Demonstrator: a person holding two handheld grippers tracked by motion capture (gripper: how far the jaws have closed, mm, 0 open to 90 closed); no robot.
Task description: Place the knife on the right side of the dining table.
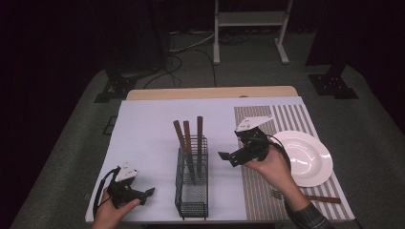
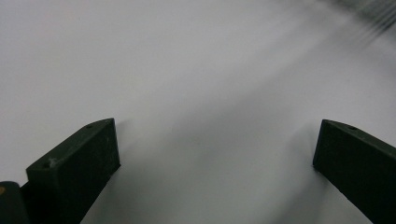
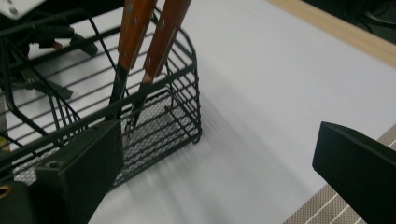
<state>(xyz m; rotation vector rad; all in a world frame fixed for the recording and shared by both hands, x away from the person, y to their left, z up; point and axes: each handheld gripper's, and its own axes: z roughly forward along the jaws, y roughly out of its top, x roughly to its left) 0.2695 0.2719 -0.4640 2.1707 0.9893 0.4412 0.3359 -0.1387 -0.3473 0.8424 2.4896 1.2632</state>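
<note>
A black wire caddy (image 1: 192,176) stands mid-table with three wooden-handled utensils (image 1: 188,138) upright in its far end. In the right gripper view the caddy (image 3: 154,112) and two wooden handles (image 3: 154,37) lie just ahead and to the left. My right gripper (image 1: 228,156) hovers open to the right of the caddy, jaws pointing left at it, nothing between them. My left gripper (image 1: 148,192) rests open near the front left edge, over bare white table (image 2: 196,84). A wooden-handled fork (image 1: 305,196) lies on the striped placemat (image 1: 267,191) below a white plate (image 1: 305,157).
The plate sits at the right on the striped placemat. A wooden table edge (image 1: 210,92) runs along the back. Beyond the table are cables and a white frame (image 1: 250,28) on the floor. White cloth (image 1: 143,138) lies bare left of the caddy.
</note>
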